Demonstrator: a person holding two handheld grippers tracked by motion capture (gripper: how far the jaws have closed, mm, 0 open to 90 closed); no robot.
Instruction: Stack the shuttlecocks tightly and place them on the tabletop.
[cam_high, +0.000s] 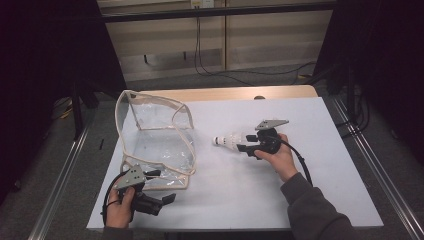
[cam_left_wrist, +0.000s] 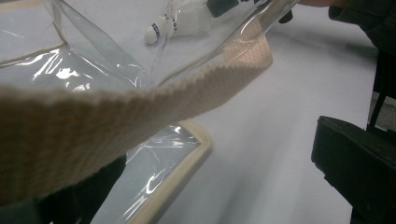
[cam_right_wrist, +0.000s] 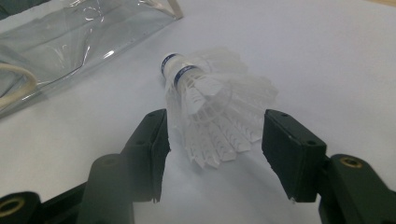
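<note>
**Closing on the shuttlecock before it goes into the clear bag**

The shuttlecock (cam_right_wrist: 210, 105) lies on its side on the white bench (cam_high: 300, 190), a little to the right of the clear bag (cam_high: 150, 140), with its cork pointing toward the bag. The right hand-held gripper (cam_right_wrist: 215, 140) is placed around the feather skirt. Its jaws stand about half open, one on each side of the feathers, and the pads do not press on them, so nothing is held there.

The left hand-held gripper (cam_high: 150, 200) is at the near corner of the bag. In the left gripper view the beige woven trim (cam_left_wrist: 116, 116) of the bag crosses very close in front of the camera, but I cannot tell if the jaws are closed on it.

To do this step well, I think the right jaws should close slowly and only until the feathers are lightly pinched, because they are thin and can bend or break. A grip nearer to the cork would be more firm. The bag mouth seems to stand open toward the shuttlecock, so the left side should keep the trim steady and lifted while the shuttlecock is carried in cork first.
</note>
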